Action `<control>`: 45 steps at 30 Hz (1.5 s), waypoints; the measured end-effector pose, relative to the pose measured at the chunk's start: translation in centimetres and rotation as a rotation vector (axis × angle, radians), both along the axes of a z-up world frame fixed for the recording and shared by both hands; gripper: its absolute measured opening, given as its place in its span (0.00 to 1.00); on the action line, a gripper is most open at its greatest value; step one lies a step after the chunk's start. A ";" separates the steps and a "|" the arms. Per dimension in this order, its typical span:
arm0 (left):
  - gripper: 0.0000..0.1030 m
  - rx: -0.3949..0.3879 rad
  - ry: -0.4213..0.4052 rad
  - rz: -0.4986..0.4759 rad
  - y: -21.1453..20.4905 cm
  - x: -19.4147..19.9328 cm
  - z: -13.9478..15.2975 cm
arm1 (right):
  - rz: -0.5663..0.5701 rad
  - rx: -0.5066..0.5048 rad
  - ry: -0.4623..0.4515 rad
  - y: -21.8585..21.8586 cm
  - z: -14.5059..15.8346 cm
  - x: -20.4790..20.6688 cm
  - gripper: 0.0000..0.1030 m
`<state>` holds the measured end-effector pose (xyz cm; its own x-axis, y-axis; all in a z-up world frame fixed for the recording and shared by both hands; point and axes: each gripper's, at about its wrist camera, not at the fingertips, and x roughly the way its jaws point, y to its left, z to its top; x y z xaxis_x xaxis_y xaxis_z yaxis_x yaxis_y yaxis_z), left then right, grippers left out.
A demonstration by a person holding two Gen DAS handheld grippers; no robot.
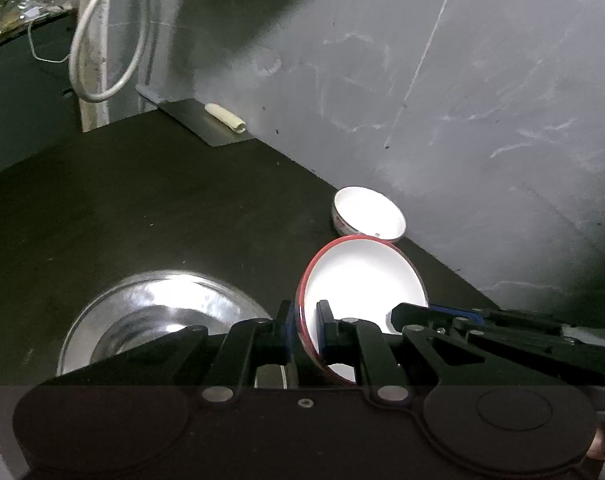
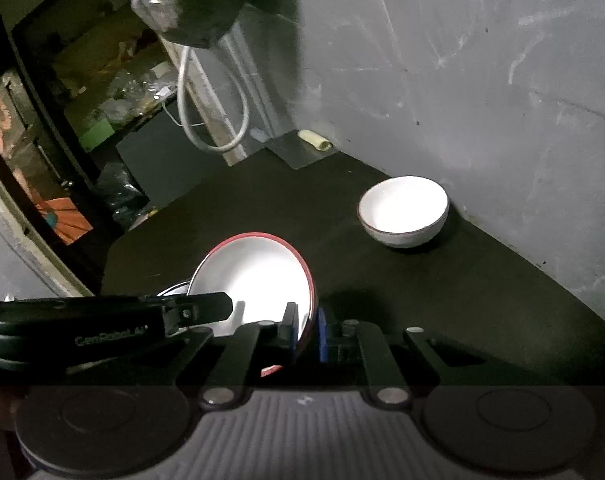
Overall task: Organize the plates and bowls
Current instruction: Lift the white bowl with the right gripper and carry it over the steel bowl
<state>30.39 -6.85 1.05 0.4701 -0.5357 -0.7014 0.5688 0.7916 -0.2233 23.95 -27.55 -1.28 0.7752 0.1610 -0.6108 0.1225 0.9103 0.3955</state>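
Both grippers, left gripper [image 1: 305,332] and right gripper [image 2: 305,332], clamp opposite rims of a red-rimmed bowl [image 1: 362,280], held tilted above a dark tabletop [image 1: 142,208]. Beyond it, a white bowl [image 2: 404,210] sits near the scuffed grey wall [image 2: 482,80]; a steel plate [image 1: 162,312] lies left.

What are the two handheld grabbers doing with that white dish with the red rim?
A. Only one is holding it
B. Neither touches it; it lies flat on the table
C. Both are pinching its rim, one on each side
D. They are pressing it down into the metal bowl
C: the left gripper has its fingers closed on one side of the red-rimmed dish, and the right gripper clamps the opposite side.
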 end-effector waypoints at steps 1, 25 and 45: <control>0.11 -0.005 0.000 0.005 0.4 -0.5 0.3 | 0.004 -0.001 -0.004 0.3 0.3 -0.4 0.11; 0.11 -0.051 0.042 0.084 8.4 -10.7 1.5 | 0.148 -0.042 0.013 7.1 3.1 -10.7 0.11; 0.11 0.016 0.121 0.148 9.9 -13.9 -1.0 | 0.226 -0.048 0.122 9.3 1.2 -13.2 0.11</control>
